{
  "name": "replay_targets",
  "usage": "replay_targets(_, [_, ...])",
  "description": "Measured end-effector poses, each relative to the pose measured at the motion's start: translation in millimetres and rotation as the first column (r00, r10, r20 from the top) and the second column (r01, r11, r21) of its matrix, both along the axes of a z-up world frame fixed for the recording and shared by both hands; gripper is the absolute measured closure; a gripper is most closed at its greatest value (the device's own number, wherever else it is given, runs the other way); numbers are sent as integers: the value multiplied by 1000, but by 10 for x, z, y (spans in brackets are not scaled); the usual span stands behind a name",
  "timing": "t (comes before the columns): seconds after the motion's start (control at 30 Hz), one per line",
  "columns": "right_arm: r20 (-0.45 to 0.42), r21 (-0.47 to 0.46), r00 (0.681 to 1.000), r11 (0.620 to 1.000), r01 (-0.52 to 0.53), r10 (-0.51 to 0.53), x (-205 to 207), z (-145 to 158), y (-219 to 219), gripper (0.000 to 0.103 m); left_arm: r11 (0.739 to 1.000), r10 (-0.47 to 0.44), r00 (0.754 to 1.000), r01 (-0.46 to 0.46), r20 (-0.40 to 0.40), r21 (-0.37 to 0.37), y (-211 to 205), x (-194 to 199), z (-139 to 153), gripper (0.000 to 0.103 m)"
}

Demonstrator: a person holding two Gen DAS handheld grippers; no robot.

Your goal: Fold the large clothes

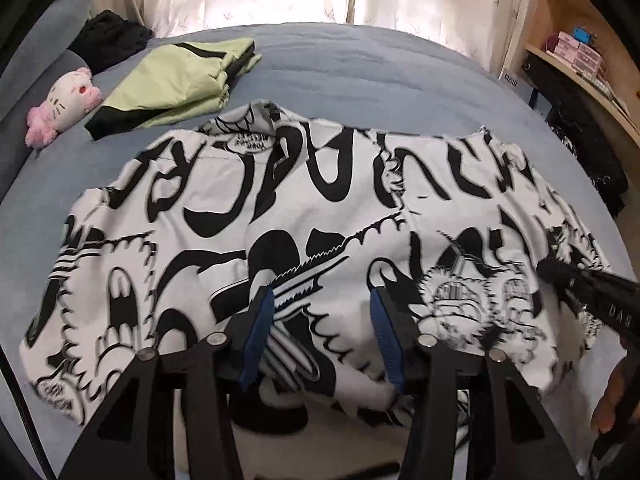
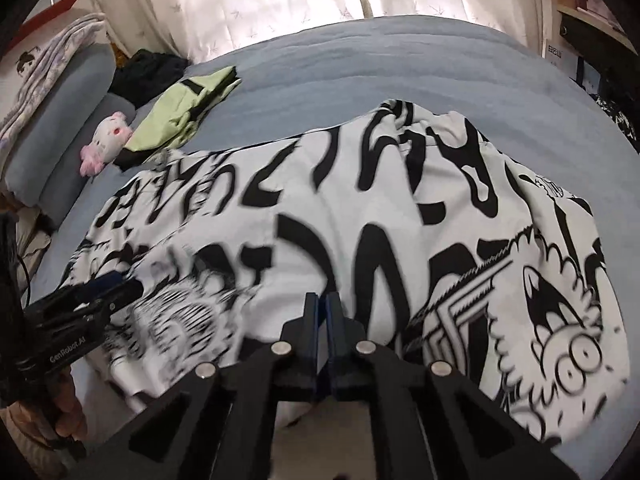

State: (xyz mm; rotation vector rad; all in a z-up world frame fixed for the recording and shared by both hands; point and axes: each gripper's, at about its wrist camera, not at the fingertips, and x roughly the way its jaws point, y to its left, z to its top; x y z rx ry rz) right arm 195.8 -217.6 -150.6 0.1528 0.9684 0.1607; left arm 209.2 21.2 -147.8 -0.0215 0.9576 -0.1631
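Note:
A large white garment with black cartoon print [image 1: 280,208] lies spread on the blue bed [image 1: 360,64]; it fills the middle of the right wrist view [image 2: 360,216] too. My left gripper [image 1: 324,300] is open, its blue-padded fingers [image 1: 262,320] apart over the garment's near edge. My right gripper [image 2: 322,300] is shut, its tips pressed together at the garment's near fold; whether cloth is pinched between them is hidden. The right gripper shows at the right of the left wrist view [image 1: 592,284], and the left gripper at the left of the right wrist view [image 2: 100,296].
A folded green garment with black trim [image 1: 176,84] lies at the far left of the bed beside a pink and white plush toy [image 1: 64,104] and dark clothes [image 1: 112,40]. A grey bolster [image 2: 60,128] lines the left. Shelves [image 1: 580,52] stand at the right; curtains behind.

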Motion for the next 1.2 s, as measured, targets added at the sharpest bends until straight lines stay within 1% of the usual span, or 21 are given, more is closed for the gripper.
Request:
replay_targets(0.07, [-3, 27, 1000, 999, -20, 20, -114, 95, 55, 99, 1000, 12, 1000, -12, 19, 4, 23, -102, 131, 48])
replay_targets(0.17, [17, 31, 999, 999, -30, 29, -356, 299, 143, 99, 999, 24, 998, -25, 53, 20, 63, -308, 358, 48])
replay_targets(0.3, [31, 56, 999, 998, -41, 40, -622, 555, 241, 99, 999, 32, 996, -34, 79, 29, 116, -553, 627, 48])
replay_targets(0.47, [54, 38, 996, 997, -66, 64, -957, 869, 374, 98, 999, 39, 995, -42, 94, 27, 209, -914, 968, 47])
replay_targets(0.57, [88, 36, 993, 996, -87, 83, -1186, 1078, 482, 98, 999, 48, 994, -49, 100, 3, 290, -1100, 1144, 47])
replay_targets(0.67, [113, 31, 988, 993, -111, 106, -1372, 1239, 574, 98, 998, 67, 991, -68, 117, 4, 371, -1272, 1289, 47])
replay_targets(0.77, [133, 14, 982, 990, -138, 135, -1540, 1398, 686, 98, 994, 97, 983, -105, 154, 42, 424, -1444, 1401, 47])
replay_targets(0.8, [142, 6, 980, 989, -145, 142, -1584, 1440, 713, 98, 993, 100, 981, -109, 164, 48, 440, -1507, 1432, 43])
replay_targets(0.87, [167, -13, 973, 987, -160, 160, -1724, 1559, 761, 98, 994, 101, 980, -109, 170, 34, 495, -1634, 1490, 39])
replay_targets(1.0, [201, -29, 961, 982, -185, 188, -1962, 1753, 804, 98, 993, 109, 977, -115, 182, 21, 577, -1818, 1557, 39])
replay_targets(1.13, [223, -42, 953, 979, -201, 206, -2221, 1911, 822, 97, 993, 115, 977, -119, 177, 7, 640, -1966, 1555, 39])
replay_targets(1.2, [237, -46, 947, 977, -210, 215, -2334, 1967, 833, 94, 992, 121, 978, -123, 171, -2, 681, -2030, 1540, 39])
